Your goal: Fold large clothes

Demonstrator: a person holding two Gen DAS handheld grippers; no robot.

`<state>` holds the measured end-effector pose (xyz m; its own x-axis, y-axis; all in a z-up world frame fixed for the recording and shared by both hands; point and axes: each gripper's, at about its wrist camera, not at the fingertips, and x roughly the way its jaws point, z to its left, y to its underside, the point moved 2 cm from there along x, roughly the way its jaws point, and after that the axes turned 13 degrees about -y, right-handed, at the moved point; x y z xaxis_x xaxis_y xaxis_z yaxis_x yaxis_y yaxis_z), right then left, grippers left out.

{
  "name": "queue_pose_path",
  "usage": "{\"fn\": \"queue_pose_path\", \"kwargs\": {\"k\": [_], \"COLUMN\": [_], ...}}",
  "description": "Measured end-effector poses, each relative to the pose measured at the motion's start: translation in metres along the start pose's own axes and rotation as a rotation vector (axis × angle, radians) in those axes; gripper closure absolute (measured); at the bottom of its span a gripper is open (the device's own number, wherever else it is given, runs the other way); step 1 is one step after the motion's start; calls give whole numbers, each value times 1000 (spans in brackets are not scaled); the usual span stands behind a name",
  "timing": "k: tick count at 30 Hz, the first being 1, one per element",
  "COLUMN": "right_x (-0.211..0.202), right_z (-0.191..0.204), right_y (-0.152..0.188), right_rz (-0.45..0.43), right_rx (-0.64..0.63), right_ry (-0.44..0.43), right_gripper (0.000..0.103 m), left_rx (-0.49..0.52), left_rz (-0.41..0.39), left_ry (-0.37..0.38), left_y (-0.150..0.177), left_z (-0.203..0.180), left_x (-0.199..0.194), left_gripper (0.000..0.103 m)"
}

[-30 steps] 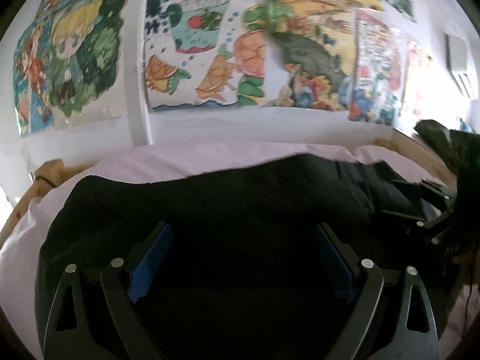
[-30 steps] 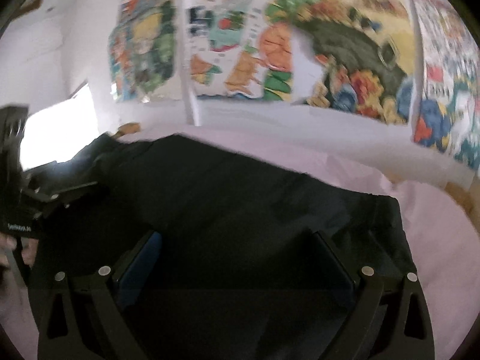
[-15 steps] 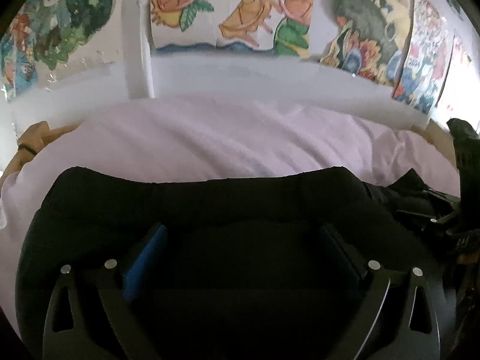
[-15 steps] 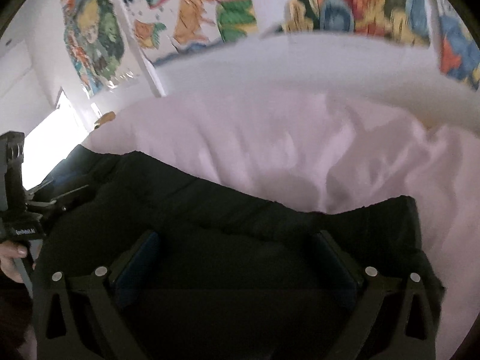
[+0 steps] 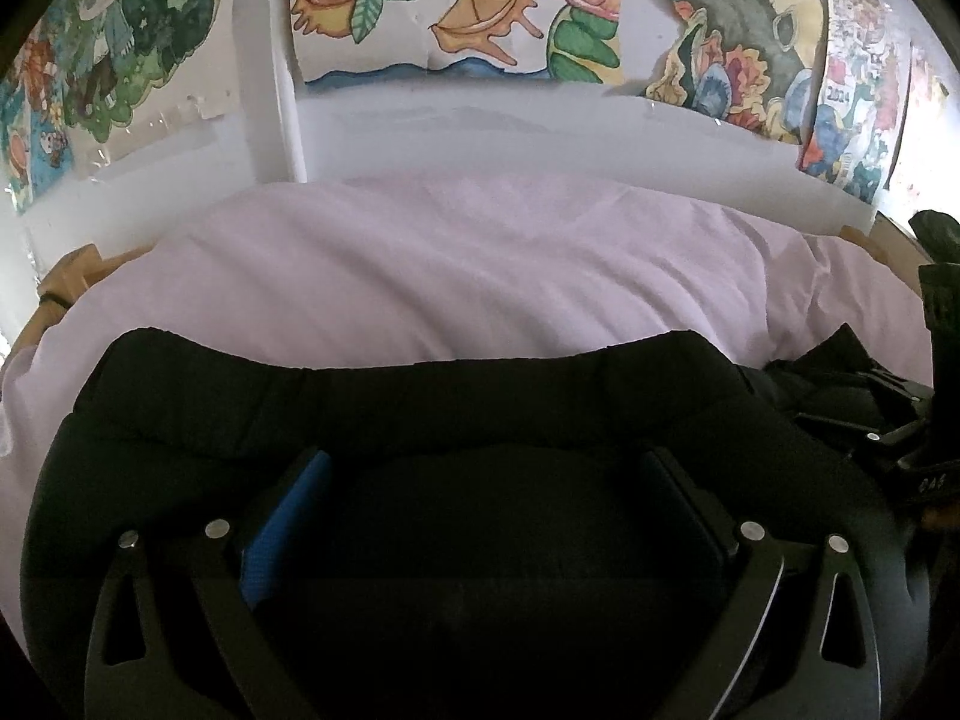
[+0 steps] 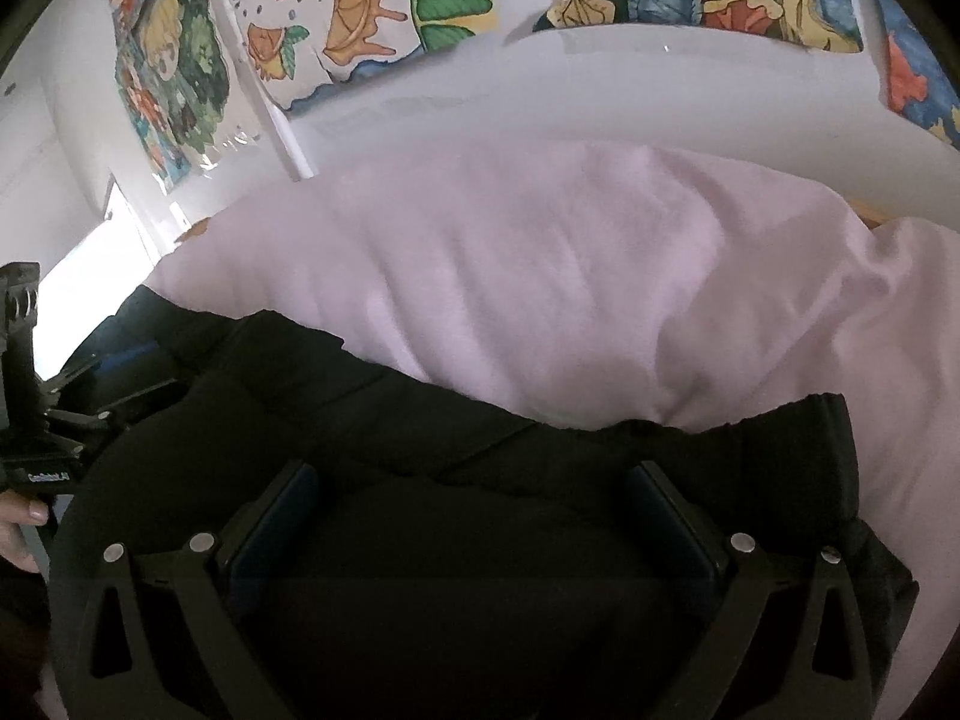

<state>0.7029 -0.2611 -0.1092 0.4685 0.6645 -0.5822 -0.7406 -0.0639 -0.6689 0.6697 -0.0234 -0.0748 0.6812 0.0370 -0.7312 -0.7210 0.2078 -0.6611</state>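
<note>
While both grippers stand wide with nothing pinched, the left gripper (image 5: 486,480) and the right gripper (image 6: 474,492) hover over the black garment (image 5: 420,402), which lies on the near part of the pink bedsheet (image 5: 480,264), its doubled far edge toward the wall posters (image 5: 456,6). It looks soft, thick and limp, probably light but floppy; the corners of that thick edge seem the best hold.
</note>
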Motion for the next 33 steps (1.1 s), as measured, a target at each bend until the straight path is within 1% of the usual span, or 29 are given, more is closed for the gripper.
{"fn": "queue_pose_path", "kwargs": {"k": [9, 14, 17, 19, 22, 24, 25, 27, 29, 30, 32, 33], "right_x": [-5, -13, -21, -26, -43, -51, -55, -59, -60, -60, -55, -53], "right_z": [7, 11, 13, 13, 16, 22, 28, 42, 58, 64, 68, 65], "right_y": [7, 14, 17, 17, 16, 14, 14, 16, 21, 25, 29, 29], "right_rz": [-34, -77, -112, -115, -152, -166, -165, -154, -127, -108, -68, -59], "right_rx": [-9, -22, -21, -15, 0, -7, -23, -77, -162, -204, -265, -257], "right_ry": [15, 27, 6, -13, -50, -72, -77, -105, -136, -135, -108, -106], "right_gripper": [0, 0, 0, 0, 0, 0, 0, 0, 0, 0, 0, 0], "left_rx": [6, 14, 8, 4, -5, -35, -48, -92, -141, -159, -173, -177], "left_rz": [-17, -28, -58, -82, -90, -86, -91, -129, -160, -166, -152, -133], "left_ry": [3, -2, 0, -4, -5, 1, 5, -6, 10, 25, 20, 8], "left_y": [4, 6, 10, 13, 15, 13, 12, 10, 12, 13, 16, 19], "left_z": [-3, -6, -5, -5, -2, 3, 5, 14, 25, 32, 42, 46], "left_x": [-4, -6, -11, -17, -22, -30, -35, -51, -65, -70, -72, -69], "left_gripper": [3, 2, 2, 2, 2, 2, 3, 3, 3, 3, 3, 3]}}
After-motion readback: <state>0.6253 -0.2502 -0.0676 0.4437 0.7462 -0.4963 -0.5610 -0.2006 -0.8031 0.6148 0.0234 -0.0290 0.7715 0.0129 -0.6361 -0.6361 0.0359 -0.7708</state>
